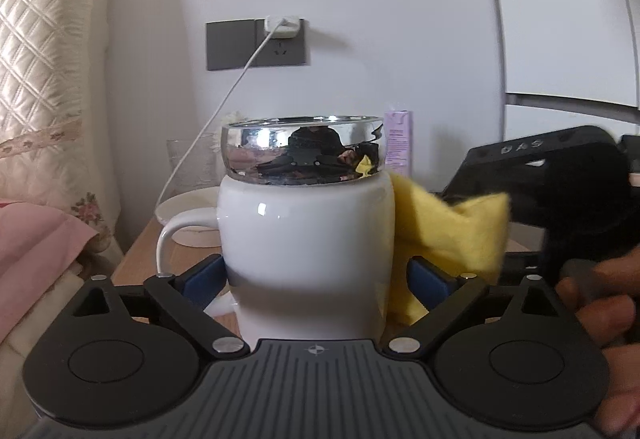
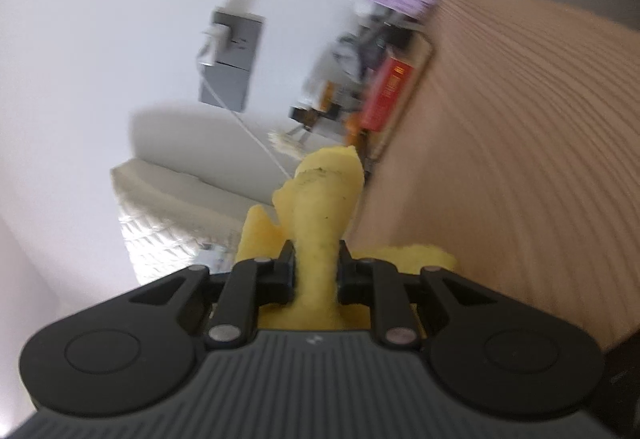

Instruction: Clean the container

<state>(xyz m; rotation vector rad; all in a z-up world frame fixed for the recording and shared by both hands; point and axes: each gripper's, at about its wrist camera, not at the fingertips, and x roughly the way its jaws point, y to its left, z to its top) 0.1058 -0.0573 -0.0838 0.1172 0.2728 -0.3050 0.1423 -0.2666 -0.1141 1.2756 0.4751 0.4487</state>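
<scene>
A white ceramic mug (image 1: 306, 239) with a shiny chrome lid (image 1: 303, 149) and a handle on its left stands on the wooden nightstand (image 1: 136, 259). My left gripper (image 1: 316, 279) is shut on the mug's lower body, its blue pads on both sides. My right gripper (image 2: 316, 271) is shut on a yellow cloth (image 2: 320, 215). In the left wrist view the cloth (image 1: 444, 239) presses against the mug's right side, with the right gripper's black body (image 1: 560, 191) behind it. The right wrist view is tilted and blurred.
A white plate (image 1: 186, 209) and a clear glass (image 1: 188, 163) stand behind the mug on the left. A purple box (image 1: 398, 143) stands at the back right. A charger cable (image 1: 224, 107) hangs from the wall socket. A cream headboard (image 1: 44, 79) and pink bedding (image 1: 36, 243) lie left.
</scene>
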